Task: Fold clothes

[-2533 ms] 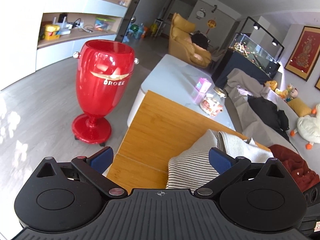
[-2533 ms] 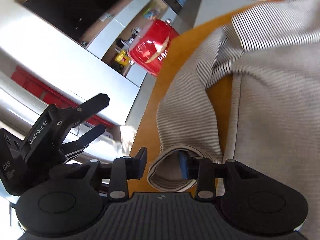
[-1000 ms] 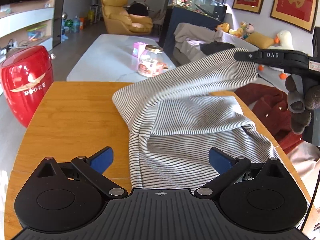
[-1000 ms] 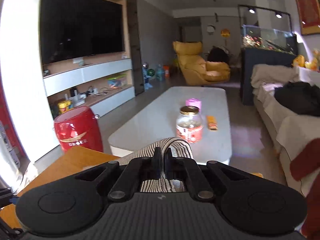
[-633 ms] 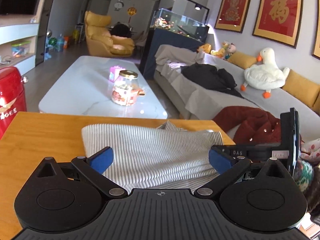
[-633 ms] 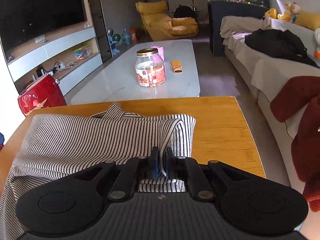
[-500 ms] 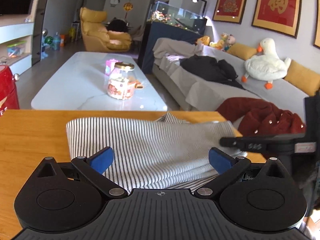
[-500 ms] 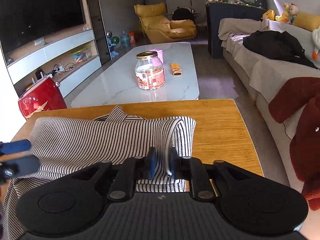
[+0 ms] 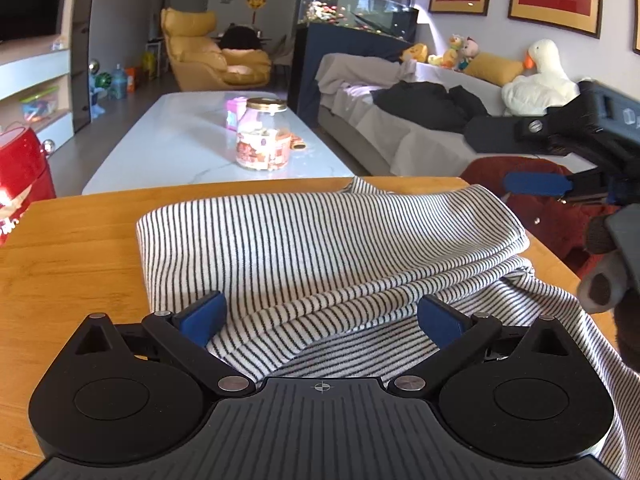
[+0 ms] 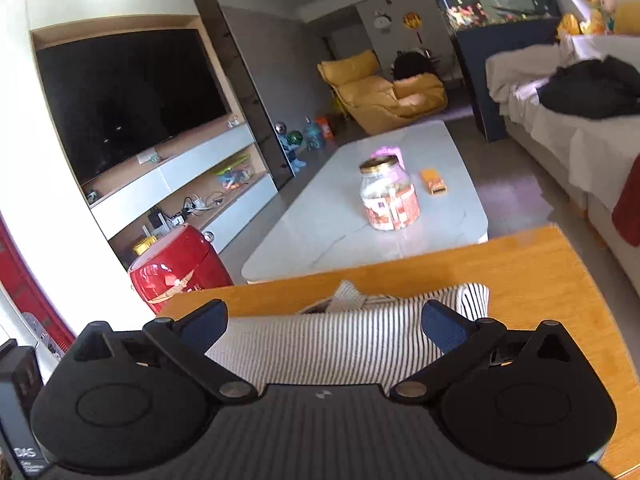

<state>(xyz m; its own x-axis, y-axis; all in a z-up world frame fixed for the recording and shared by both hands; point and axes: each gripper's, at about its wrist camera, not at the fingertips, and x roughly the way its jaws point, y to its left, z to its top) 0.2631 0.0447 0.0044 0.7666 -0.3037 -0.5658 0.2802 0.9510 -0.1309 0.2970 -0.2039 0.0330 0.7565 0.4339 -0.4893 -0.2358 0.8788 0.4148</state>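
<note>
- The striped shirt lies on your wooden table, folded over into a wide band with the layers stacked along its near right edge.
- A looser part of the shirt spreads toward you on the right, running under your left gripper and off toward the table's right edge.
- A bit of the collar pokes up at the far edge of the fold, near the table's far rim.
- Your left gripper hangs low over the near side of the shirt, jaws spread wide; the blue pads sit apart from each other with cloth below them, and they pinch nothing.
- Your right gripper is opening, its jaws wide apart above the right end of the fold; striped cloth shows between them, but the pads do not press on it.
- In the left wrist view that right gripper shows at the right, beyond the table edge, with your gloved hand beneath it.
- Beyond the wooden table stands a white coffee table with a glass jar, a pink box behind the jar and a small orange pack beside it.
- A red vase stands on the floor left of the wooden table.
- A sofa runs along the right, with dark clothes, a red garment and a plush goose on it.
- A TV fills the left wall, a yellow armchair sits at the back.
</note>
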